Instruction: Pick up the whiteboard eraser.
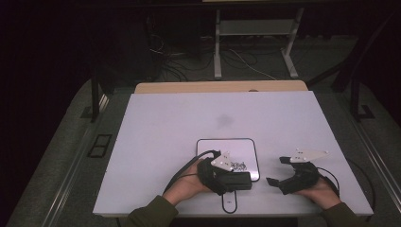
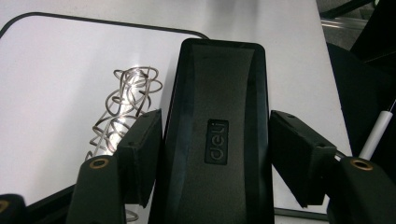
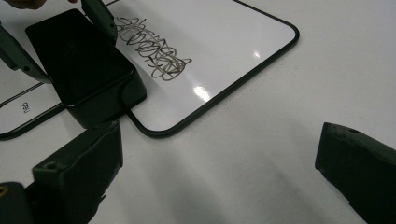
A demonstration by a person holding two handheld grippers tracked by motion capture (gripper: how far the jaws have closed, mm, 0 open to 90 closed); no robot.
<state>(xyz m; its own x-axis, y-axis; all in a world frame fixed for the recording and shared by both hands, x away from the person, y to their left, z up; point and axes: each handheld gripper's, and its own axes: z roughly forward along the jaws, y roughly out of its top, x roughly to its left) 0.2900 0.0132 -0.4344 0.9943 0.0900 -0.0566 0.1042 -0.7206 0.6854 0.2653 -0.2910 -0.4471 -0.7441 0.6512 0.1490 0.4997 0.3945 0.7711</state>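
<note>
Clamped in the left hand-held gripper [image 2: 212, 154], a black eraser [image 2: 217, 135] reading "deli" is lying on the whiteboard [image 1: 250, 142] beside scribbles [image 3: 152, 49]; the right hand-held gripper [image 3: 219, 177] is hovering spread over the counter [image 1: 165, 123].

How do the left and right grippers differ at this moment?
The left gripper has its jaws closed on the black eraser; the right gripper stands open with nothing between its jaws. The left sits over the whiteboard beside the scribble; the right rests off it on the table. Both are black and hand-held.
</note>
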